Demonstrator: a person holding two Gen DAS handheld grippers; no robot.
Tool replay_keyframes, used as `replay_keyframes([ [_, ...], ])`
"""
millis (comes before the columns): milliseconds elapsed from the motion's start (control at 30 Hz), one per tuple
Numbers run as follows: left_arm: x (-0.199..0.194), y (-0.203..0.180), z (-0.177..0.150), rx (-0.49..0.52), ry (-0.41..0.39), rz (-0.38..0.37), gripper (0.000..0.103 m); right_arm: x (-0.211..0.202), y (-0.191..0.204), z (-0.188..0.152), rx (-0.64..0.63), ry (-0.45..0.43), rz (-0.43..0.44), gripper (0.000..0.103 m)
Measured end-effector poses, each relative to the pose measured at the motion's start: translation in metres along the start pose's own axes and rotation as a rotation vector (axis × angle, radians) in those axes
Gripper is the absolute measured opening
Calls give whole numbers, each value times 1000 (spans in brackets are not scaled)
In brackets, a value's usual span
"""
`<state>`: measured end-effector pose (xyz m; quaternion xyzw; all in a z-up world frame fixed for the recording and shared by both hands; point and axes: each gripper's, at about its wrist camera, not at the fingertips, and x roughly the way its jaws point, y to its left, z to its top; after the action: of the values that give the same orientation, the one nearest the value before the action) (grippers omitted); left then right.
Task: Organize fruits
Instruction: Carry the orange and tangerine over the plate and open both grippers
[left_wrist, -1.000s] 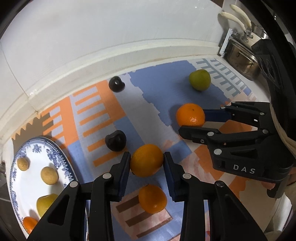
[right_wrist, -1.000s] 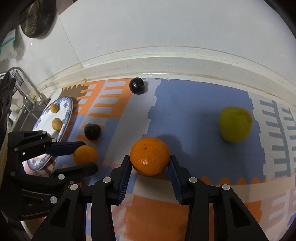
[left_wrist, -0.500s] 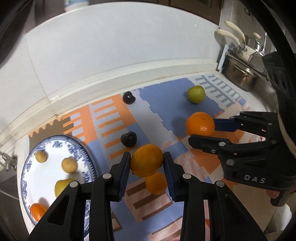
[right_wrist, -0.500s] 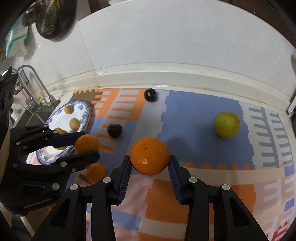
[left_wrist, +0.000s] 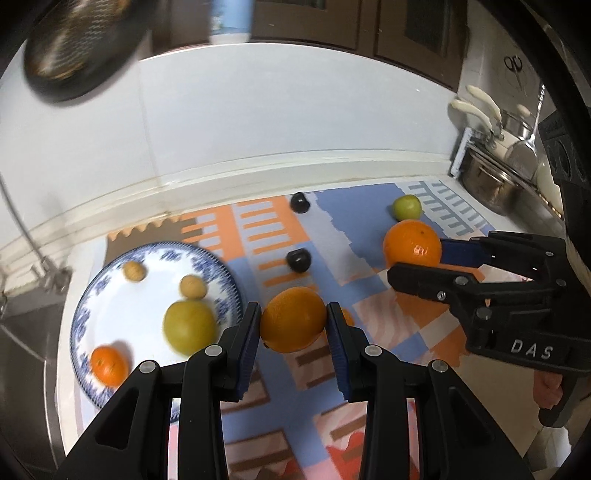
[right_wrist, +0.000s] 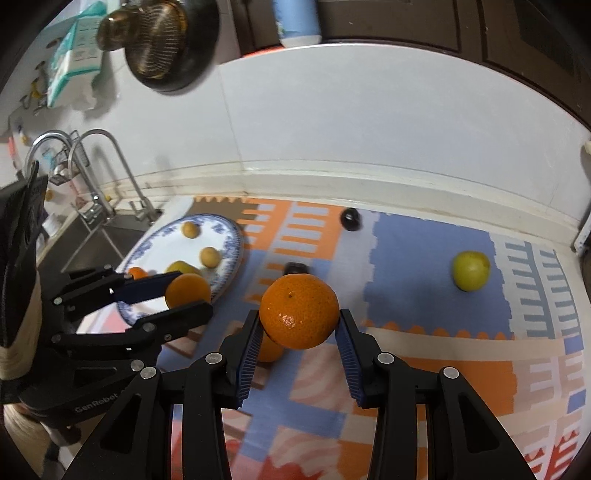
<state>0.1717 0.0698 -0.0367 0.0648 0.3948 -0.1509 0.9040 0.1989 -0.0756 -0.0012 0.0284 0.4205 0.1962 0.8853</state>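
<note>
Fruits are split between the patterned orange-and-blue mat (left_wrist: 332, 229), a plate, and the two grippers. The left gripper (left_wrist: 293, 319) pinches a smooth round orange (left_wrist: 293, 319) between its blue pads, lifted off the mat; the right gripper (right_wrist: 299, 318) likewise grips a dimpled round orange (right_wrist: 299, 318), held above the mat.

In the left wrist view, the blue-rimmed white china plate (left_wrist: 218, 266) lies at ten o'clock from the left-held orange and carries a yellow-green round fruit (left_wrist: 190, 325), two small tan round fruits (left_wrist: 192, 286) and a small tangerine (left_wrist: 109, 363). On the mat, one dark plum (left_wrist: 298, 259) sits at twelve o'clock from that orange, another dark plum (left_wrist: 299, 202) farther along the same line, and a green apple (left_wrist: 406, 207) at one o'clock. A further small orange fruit (right_wrist: 269, 349) lies on the mat beneath the right-held one.
</note>
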Motion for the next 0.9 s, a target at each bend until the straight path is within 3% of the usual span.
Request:
replay_keyframes([
  [900, -59, 86, -49, -162, -22, 179, 35, 34, 101, 15, -156, 32, 148, 42],
])
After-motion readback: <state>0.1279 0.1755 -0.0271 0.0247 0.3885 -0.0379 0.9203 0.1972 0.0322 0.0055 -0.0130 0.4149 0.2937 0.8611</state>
